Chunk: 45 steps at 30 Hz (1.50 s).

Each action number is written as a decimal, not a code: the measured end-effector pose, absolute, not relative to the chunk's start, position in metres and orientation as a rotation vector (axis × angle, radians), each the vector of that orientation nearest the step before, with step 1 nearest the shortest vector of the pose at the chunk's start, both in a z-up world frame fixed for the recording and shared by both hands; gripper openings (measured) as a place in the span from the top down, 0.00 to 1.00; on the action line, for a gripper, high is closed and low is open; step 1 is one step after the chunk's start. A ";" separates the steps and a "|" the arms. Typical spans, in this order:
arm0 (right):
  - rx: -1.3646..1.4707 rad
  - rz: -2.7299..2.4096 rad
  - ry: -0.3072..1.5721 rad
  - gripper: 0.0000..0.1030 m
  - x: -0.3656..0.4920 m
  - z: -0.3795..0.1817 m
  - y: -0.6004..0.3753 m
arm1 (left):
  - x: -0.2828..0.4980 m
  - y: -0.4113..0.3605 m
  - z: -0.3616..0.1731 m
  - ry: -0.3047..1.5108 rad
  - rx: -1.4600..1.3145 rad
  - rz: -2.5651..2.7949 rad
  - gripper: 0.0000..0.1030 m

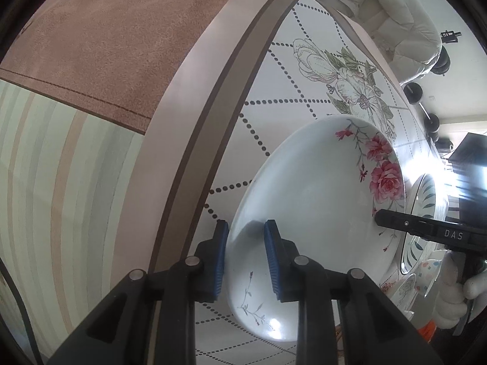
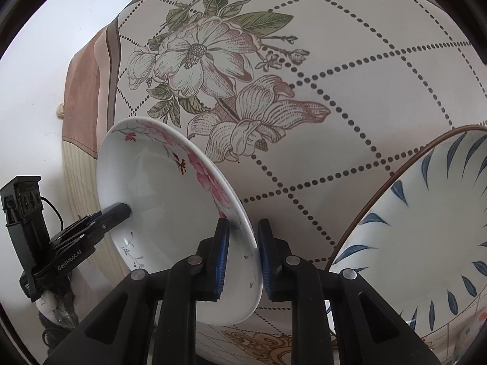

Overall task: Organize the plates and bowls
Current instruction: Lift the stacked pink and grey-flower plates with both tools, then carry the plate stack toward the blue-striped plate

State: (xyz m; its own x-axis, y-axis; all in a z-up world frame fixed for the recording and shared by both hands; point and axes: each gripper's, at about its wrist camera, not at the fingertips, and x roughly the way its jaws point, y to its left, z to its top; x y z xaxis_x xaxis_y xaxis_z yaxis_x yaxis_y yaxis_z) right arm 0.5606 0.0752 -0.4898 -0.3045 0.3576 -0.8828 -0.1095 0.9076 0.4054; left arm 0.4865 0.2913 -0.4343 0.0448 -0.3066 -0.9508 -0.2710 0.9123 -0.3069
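A: Above the floral tablecloth, where is your rose-patterned plate?

B: Held tilted. Your left gripper clamps one rim; your right gripper clamps the opposite rim. The blue-leaf plate sits just beside.

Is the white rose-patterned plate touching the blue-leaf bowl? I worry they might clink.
Cannot tell. In the right wrist view, tablecloth shows between the white rose-patterned plate and the blue-leaf bowl; in the left wrist view their rims overlap behind the right gripper.
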 end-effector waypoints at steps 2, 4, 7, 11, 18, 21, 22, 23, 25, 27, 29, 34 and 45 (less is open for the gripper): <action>0.191 0.462 1.814 0.79 0.558 -0.489 0.067 | 0.483 0.292 -0.432 1.533 -0.471 -0.017 0.79; 0.171 0.447 1.814 0.80 0.556 -0.487 0.057 | 0.480 0.292 -0.432 1.536 -0.481 -0.009 0.80; 0.159 0.446 1.815 0.81 0.549 -0.484 0.056 | 0.472 0.292 -0.427 1.530 -0.463 -0.003 0.81; 0.207 0.439 1.818 0.83 0.541 -0.477 0.052 | 0.463 0.293 -0.421 1.534 -0.457 -0.005 0.82; 0.237 0.439 1.796 0.84 0.526 -0.465 0.035 | 0.463 0.284 -0.402 1.503 -0.443 -0.018 0.82; 0.257 0.436 1.785 0.84 0.518 -0.457 0.025 | 0.459 0.278 -0.394 1.491 -0.423 -0.032 0.82; 0.265 0.433 1.781 0.84 0.515 -0.455 0.021 | 0.458 0.278 -0.391 1.489 -0.413 -0.038 0.82; 0.272 0.431 1.774 0.84 0.513 -0.451 0.016 | 0.458 0.275 -0.387 1.486 -0.407 -0.044 0.82; 0.283 0.426 1.761 0.84 0.509 -0.444 0.011 | 0.456 0.269 -0.382 1.481 -0.396 -0.060 0.82; 0.302 0.420 1.748 0.84 0.505 -0.436 -0.002 | 0.454 0.258 -0.375 1.474 -0.383 -0.074 0.82; 0.311 0.411 1.732 0.84 0.499 -0.428 -0.013 | 0.453 0.247 -0.368 1.466 -0.368 -0.085 0.82; 0.349 0.386 1.694 0.84 0.483 -0.406 -0.052 | 0.448 0.215 -0.348 1.450 -0.333 -0.133 0.82; 0.439 0.297 1.622 0.84 0.432 -0.369 -0.144 | 0.427 0.127 -0.322 1.443 -0.233 -0.249 0.82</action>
